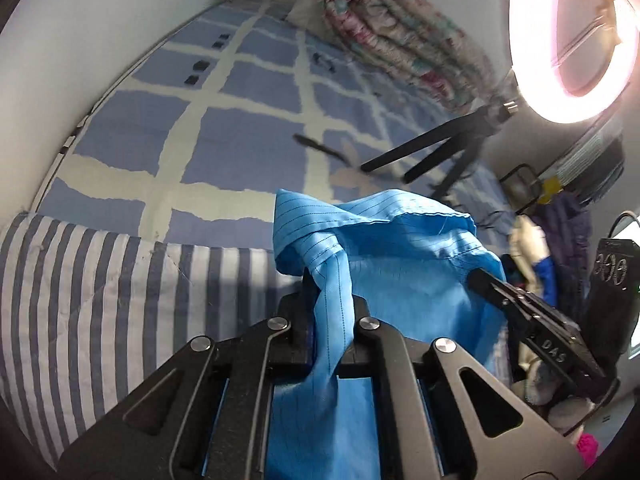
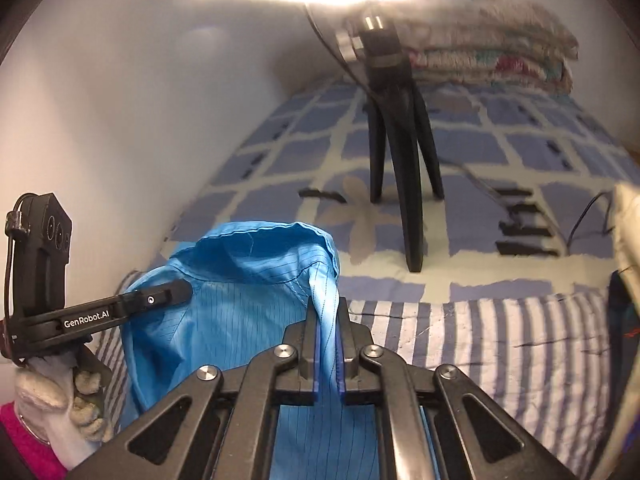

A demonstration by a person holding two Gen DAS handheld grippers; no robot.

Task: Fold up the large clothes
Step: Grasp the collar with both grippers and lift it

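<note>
A light blue garment with thin dark pinstripes (image 1: 400, 256) hangs between both grippers above the bed. My left gripper (image 1: 329, 292) is shut on one bunched edge of it. My right gripper (image 2: 326, 316) is shut on another edge of the same blue garment (image 2: 248, 280). In the left wrist view the right gripper (image 1: 480, 276) comes in from the right, its tip against the cloth. In the right wrist view the left gripper (image 2: 176, 292) comes in from the left, held by a gloved hand. The lower part of the garment is hidden below the jaws.
A bed with a blue and cream checked sheet (image 1: 248, 128) lies ahead, beside a white wall. A striped pillow (image 1: 100, 292) is near. A ring light (image 1: 572, 40) on a black tripod (image 2: 404, 160) stands on the bed. A folded floral quilt (image 2: 492, 52) lies at the far end.
</note>
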